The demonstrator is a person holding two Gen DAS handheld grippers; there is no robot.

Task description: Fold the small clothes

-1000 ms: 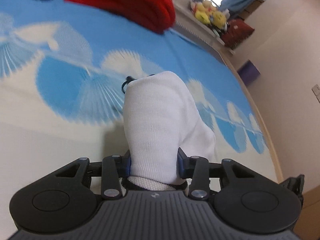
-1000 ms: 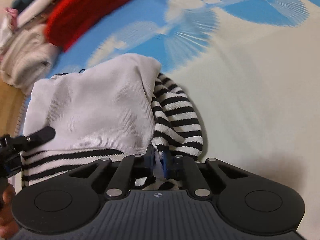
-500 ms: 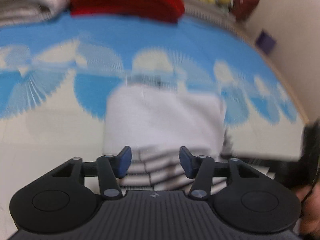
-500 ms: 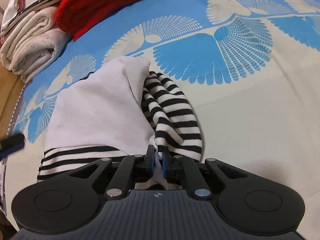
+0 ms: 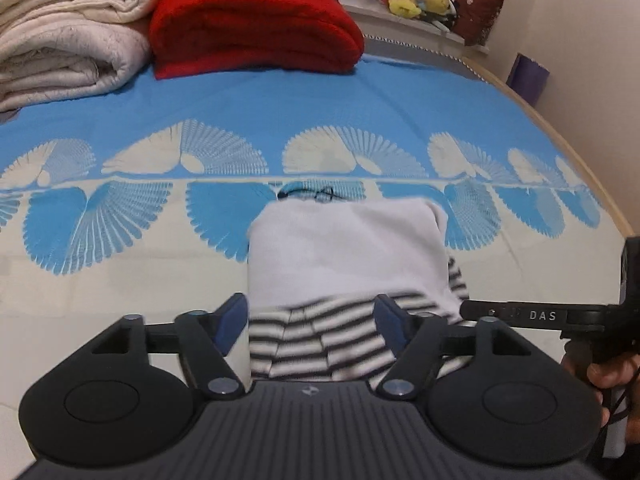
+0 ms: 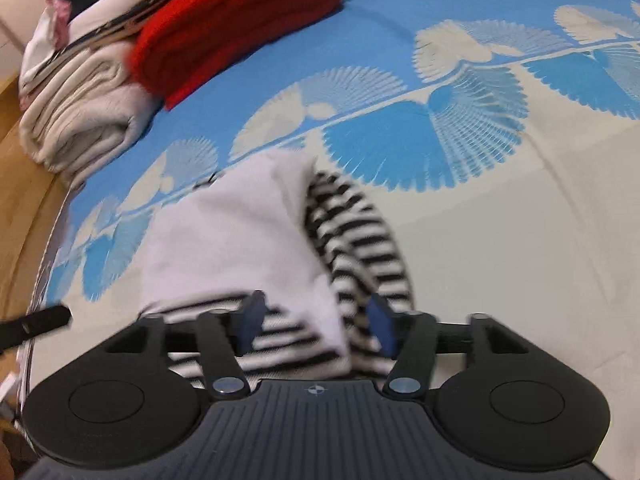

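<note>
Here one folded garment [image 5: 344, 248] lies between two spread claws [image 5: 312, 320]

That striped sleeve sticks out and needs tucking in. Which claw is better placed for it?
Probably the right claw: open, with the striped sleeve just ahead. The left claw, also open, faces the top at its other edge.

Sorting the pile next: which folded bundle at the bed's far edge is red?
The red blanket, right of the cream quilts in the left wrist view.
</note>
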